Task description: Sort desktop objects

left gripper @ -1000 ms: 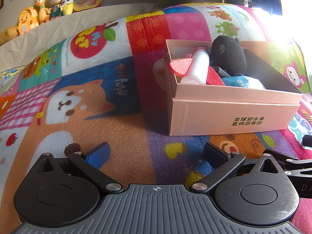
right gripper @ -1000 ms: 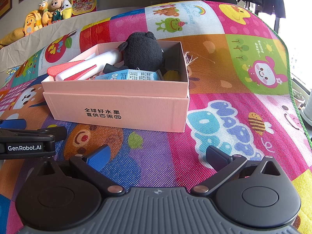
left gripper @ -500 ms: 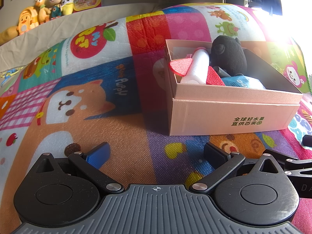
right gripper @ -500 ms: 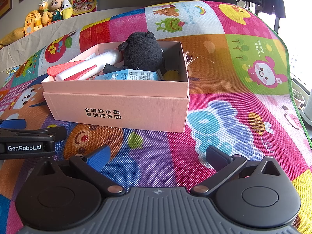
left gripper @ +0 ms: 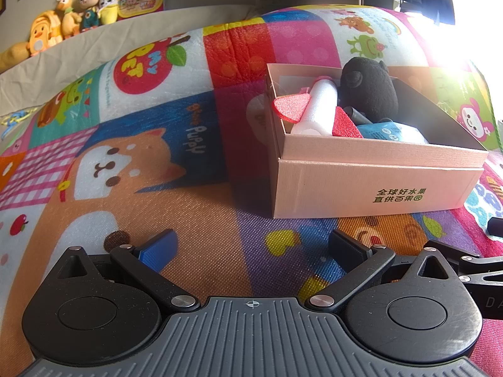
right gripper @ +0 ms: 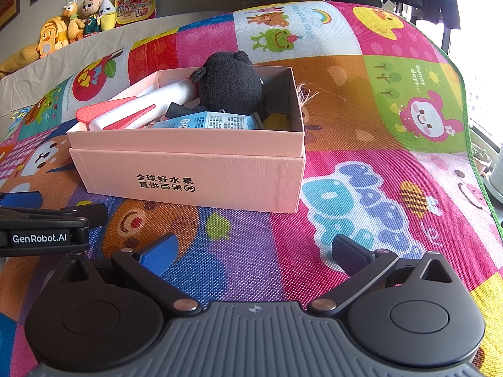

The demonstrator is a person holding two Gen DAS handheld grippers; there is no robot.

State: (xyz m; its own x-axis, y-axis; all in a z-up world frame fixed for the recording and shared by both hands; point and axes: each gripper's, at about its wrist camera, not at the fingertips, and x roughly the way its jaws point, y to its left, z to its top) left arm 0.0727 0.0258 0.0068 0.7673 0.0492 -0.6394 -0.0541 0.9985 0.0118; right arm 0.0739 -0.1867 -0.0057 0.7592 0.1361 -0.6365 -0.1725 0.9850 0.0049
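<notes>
A pink cardboard box (left gripper: 371, 188) (right gripper: 195, 176) with green lettering sits on a colourful play mat. Inside lie a black plush toy (left gripper: 371, 91) (right gripper: 229, 84), a white foam rocket with red fins (left gripper: 317, 110) (right gripper: 138, 110), a blue packet (left gripper: 389, 132) (right gripper: 207, 122) and a yellow item (right gripper: 276, 122). My left gripper (left gripper: 251, 248) is open, low over the mat, in front and left of the box. Open too is my right gripper (right gripper: 251, 251), in front of the box's right end. Neither holds anything.
The left gripper's side (right gripper: 41, 229) shows at the left edge of the right wrist view. The play mat (right gripper: 377, 188) extends right to a green border (right gripper: 471, 144). Plush toys (left gripper: 72, 15) line a ledge at the back left.
</notes>
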